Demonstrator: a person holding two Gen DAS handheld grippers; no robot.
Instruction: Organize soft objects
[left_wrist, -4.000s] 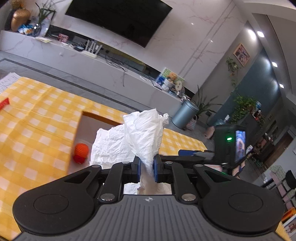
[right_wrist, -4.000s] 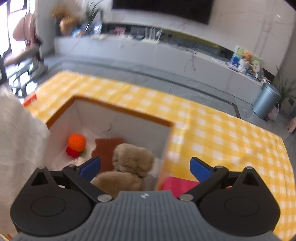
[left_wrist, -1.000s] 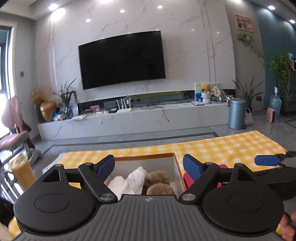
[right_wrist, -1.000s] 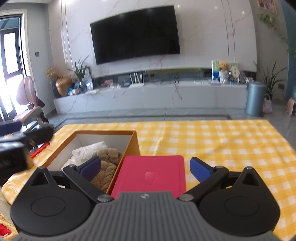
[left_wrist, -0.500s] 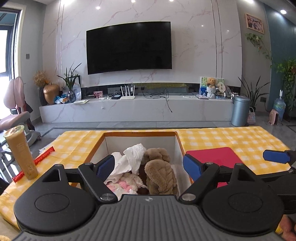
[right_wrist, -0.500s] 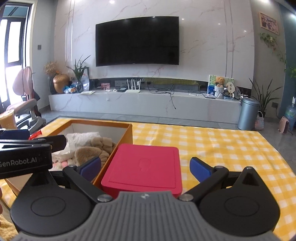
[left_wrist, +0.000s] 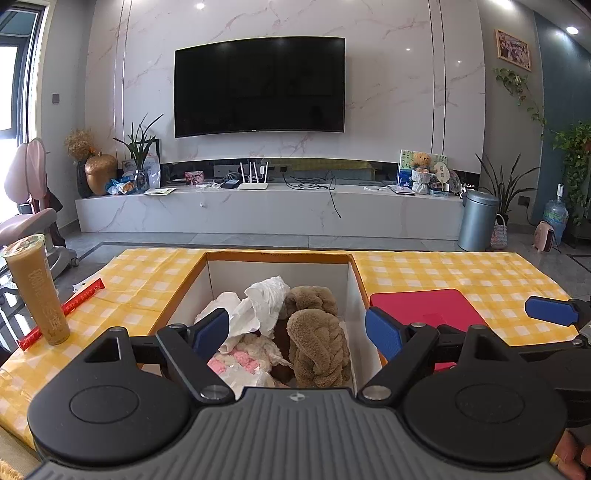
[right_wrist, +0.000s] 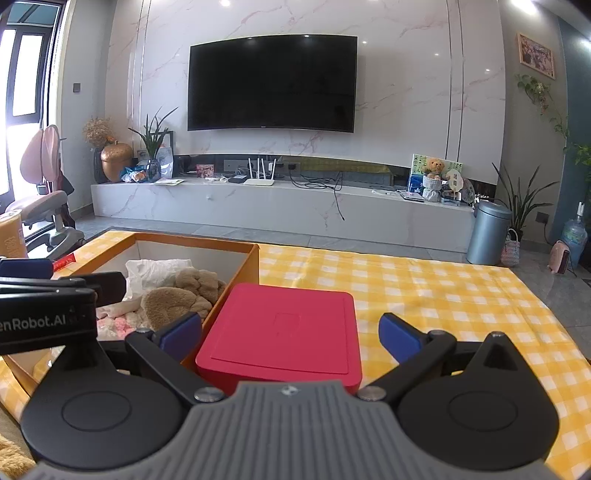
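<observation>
An orange open box (left_wrist: 192, 280) with white inner walls sits on the yellow checked tablecloth. Inside lie a white cloth (left_wrist: 264, 301), a brown plush toy (left_wrist: 317, 343) and a pink-and-cream fluffy item (left_wrist: 242, 356). My left gripper (left_wrist: 297, 328) is open and empty, held at the box's near edge. My right gripper (right_wrist: 290, 334) is open and empty, just before a red lid (right_wrist: 288, 332) that lies flat to the right of the box (right_wrist: 240, 258). The plush (right_wrist: 177, 297) and white cloth (right_wrist: 155, 269) also show in the right wrist view.
A tall cup of brown drink (left_wrist: 37, 291) and a red stick (left_wrist: 70, 304) stand on the table's left side. The yellow checked cloth (right_wrist: 443, 295) stretches to the right of the lid (left_wrist: 424, 306). A TV wall and low cabinet stand beyond the table.
Four seconds ago my left gripper was shut on the white cloth above the box; now the cloth lies in the box and that gripper is open. Both grippers have pulled back and levelled.
</observation>
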